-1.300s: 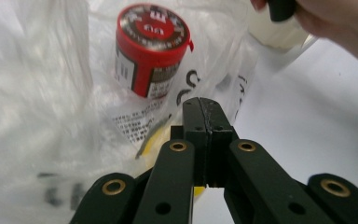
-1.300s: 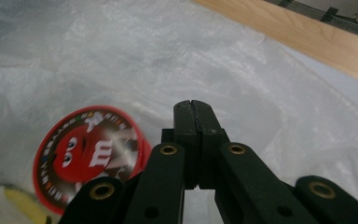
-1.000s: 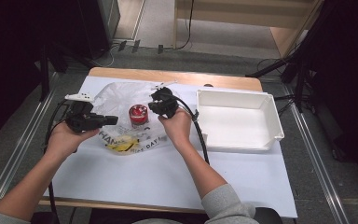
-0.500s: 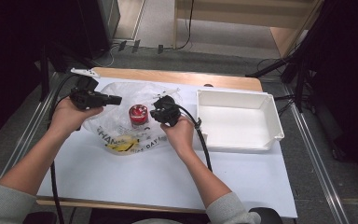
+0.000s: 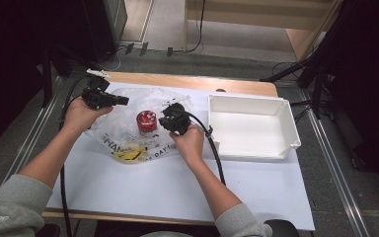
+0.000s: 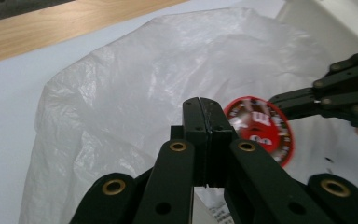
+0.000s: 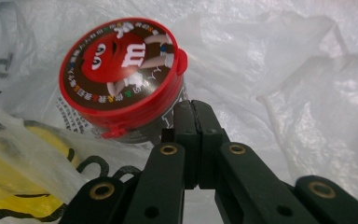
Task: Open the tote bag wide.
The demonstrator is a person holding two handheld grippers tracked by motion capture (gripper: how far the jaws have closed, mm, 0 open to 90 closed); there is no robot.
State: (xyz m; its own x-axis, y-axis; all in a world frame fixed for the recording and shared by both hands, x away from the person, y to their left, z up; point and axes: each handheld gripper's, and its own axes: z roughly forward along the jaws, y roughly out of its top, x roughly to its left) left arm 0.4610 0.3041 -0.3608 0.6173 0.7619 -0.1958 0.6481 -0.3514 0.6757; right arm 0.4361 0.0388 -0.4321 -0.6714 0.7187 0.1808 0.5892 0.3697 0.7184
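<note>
The candy tub [image 5: 146, 121] stood upright on the plastic bag [image 5: 128, 106], near the middle of it, with the white tray [image 5: 250, 126] well apart on the far side of the right gripper [image 5: 167, 120]. That gripper sat just beside the tub, its two black jaws pressed together on nothing; whether it touched the tub could not be told. The left gripper [image 5: 123, 100] was near the tub on the opposite side, over the bag's edge, jaws likewise closed and empty.

The tub [image 7: 121, 79] looked like a short round drum of hard plastic with a flat red snap lid and a small tab on the lid's rim. It would probably be light, stiff and a little slick, so the curved wall below the lid seemed the surest place to pinch it, jaws opened wide first. A squeeze on the lid's rim might pop it.

The bag [image 6: 135, 79] was thin, crinkled, milky film with printed lettering and a yellow patch near the tub. It would likely be limp and slippery, apt to slide on the smooth white table cover [image 5: 177, 192] and bunch up under the tub.
</note>
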